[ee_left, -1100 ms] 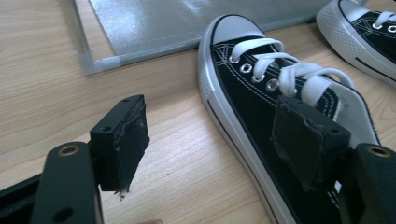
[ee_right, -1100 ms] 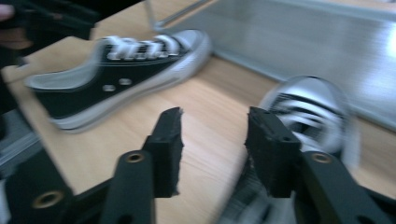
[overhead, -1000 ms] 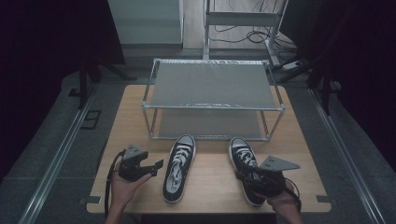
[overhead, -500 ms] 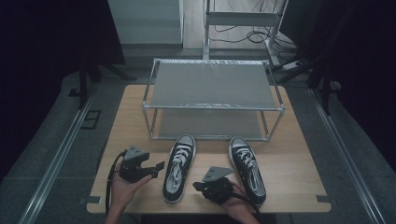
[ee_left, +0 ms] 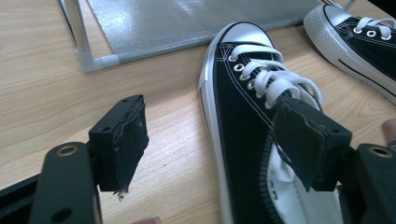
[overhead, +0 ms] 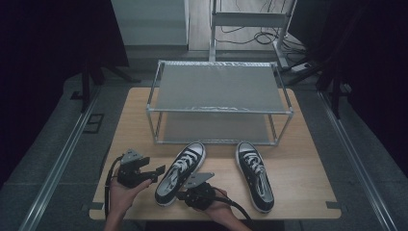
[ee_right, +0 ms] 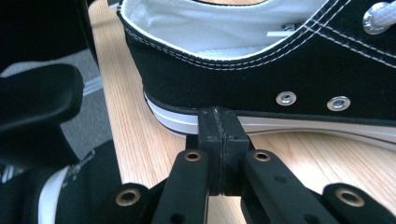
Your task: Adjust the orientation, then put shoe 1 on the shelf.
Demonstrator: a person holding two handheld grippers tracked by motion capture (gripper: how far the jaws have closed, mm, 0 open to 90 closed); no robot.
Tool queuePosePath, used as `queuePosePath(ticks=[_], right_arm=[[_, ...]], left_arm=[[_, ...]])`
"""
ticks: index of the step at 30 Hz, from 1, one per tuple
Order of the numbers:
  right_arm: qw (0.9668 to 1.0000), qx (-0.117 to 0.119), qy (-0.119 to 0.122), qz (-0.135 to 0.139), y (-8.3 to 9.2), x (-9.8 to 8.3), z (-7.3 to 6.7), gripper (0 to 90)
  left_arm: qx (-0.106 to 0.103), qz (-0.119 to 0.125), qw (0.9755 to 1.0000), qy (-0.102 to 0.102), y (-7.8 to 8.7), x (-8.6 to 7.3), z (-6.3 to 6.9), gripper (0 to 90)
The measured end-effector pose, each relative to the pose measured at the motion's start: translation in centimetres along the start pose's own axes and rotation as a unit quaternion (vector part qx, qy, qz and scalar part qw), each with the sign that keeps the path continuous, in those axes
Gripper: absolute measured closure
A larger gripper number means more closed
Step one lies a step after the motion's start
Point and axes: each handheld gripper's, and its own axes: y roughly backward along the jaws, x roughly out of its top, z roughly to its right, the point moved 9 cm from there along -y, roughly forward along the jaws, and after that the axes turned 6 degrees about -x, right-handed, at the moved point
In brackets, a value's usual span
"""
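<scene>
On the left of the wooden table (overhead: pixel 308 163), the left gripper (overhead: pixel 159 171) is being held in a hand (overhead: pixel 124 192), its jaws spread wide apart with nothing between them. In the left gripper view its pads (ee_left: pixel 122 140) are being shown as worn black foam, one over bare wood and the other in front of the collar of the left shoe (ee_left: pixel 243 121).

Just beside that gripper, the left shoe (overhead: pixel 180 172) is lying flat on its sole, its toe angled toward the rack. It is being seen as a black canvas low-top with white laces, a white rubber toe cap and sole band, white stitching and a pale lining; two metal eyelets are being shown on its side in the right gripper view (ee_right: pixel 308 60).

At the shoe's heel end, the right gripper (overhead: pixel 184 196) is being held with its jaws pressed fully together, gripping nothing, the tips (ee_right: pixel 218 128) right against the white sole band.

Farther right, the matching right shoe (overhead: pixel 255 174) is lying apart from the first, toe toward the rack.

Behind both, a two-tier metal shoe rack (overhead: pixel 219 103) is standing on the table.
</scene>
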Motion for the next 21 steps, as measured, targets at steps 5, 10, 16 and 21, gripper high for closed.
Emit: queuePosePath(ticks=[5,10,16,21], right_arm=[[0.9999,-0.011,0.008,0.002,0.3,-0.1,0.0,86.4],[0.9969,-0.067,-0.003,0.042,5.6,-0.3,1.8,61.3],[0.9918,-0.107,-0.021,0.067,9.6,-1.1,3.2,44.1],[0.9880,-0.128,-0.033,0.080,13.2,-1.7,4.7,40.1]], left_arm=[[-0.006,-0.011,0.9999,-0.006,-0.3,-0.2,0.4,25.9],[-0.019,-0.015,0.9997,-0.010,-0.5,-0.2,1.0,26.6],[-0.026,-0.027,0.9992,-0.011,-0.6,-0.3,1.8,24.5],[-0.030,-0.041,0.9985,-0.022,-0.8,0.2,2.9,21.3]])
